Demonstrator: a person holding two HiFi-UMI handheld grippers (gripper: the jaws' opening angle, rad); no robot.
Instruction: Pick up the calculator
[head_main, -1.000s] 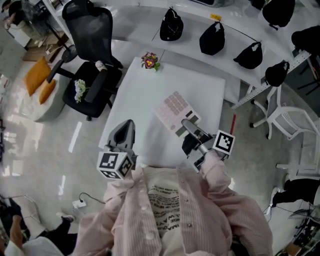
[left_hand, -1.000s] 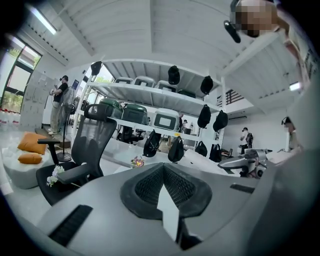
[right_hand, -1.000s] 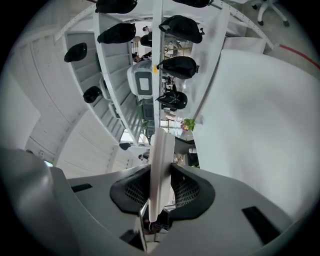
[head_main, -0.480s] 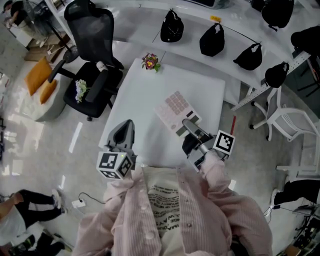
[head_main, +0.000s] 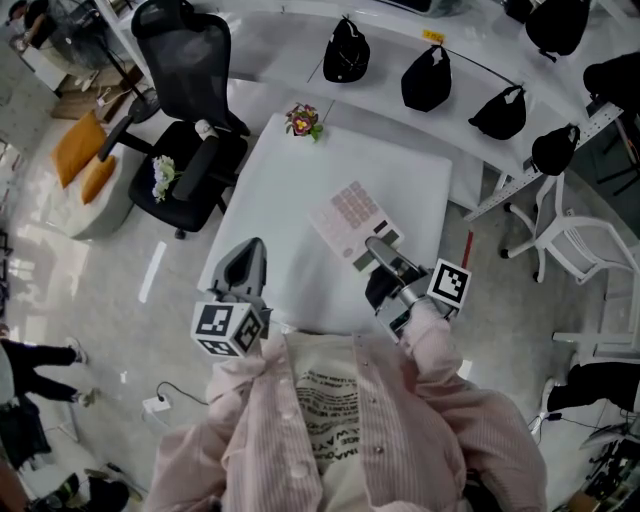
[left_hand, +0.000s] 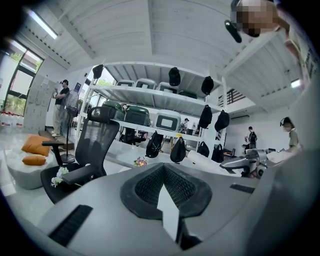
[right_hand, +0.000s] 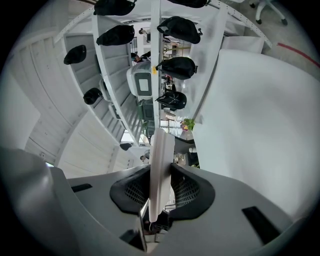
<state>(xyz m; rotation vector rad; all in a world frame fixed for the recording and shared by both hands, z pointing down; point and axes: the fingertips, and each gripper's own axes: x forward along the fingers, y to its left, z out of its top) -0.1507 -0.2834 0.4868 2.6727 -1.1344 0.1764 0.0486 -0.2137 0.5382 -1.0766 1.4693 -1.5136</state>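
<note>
The calculator (head_main: 348, 218), pale with pink keys and a dark display end, hangs flat just above the white table (head_main: 290, 190). My right gripper (head_main: 380, 252) is shut on its near display end. In the right gripper view the calculator (right_hand: 162, 145) shows edge-on, with the right gripper (right_hand: 161, 174) clamped on both of its faces. My left gripper (head_main: 250, 258) hovers at the table's near left edge, shut and holding nothing. In the left gripper view the left gripper (left_hand: 162, 167) has its tips together.
A small flower bunch (head_main: 300, 122) lies at the table's far edge. A black office chair (head_main: 185, 90) stands to the left and a white chair (head_main: 570, 240) to the right. Several black caps (head_main: 343, 50) hang on a white rack behind.
Both grippers and the calculator stay as they were. Only a person on the floor at the lower left has moved on.
</note>
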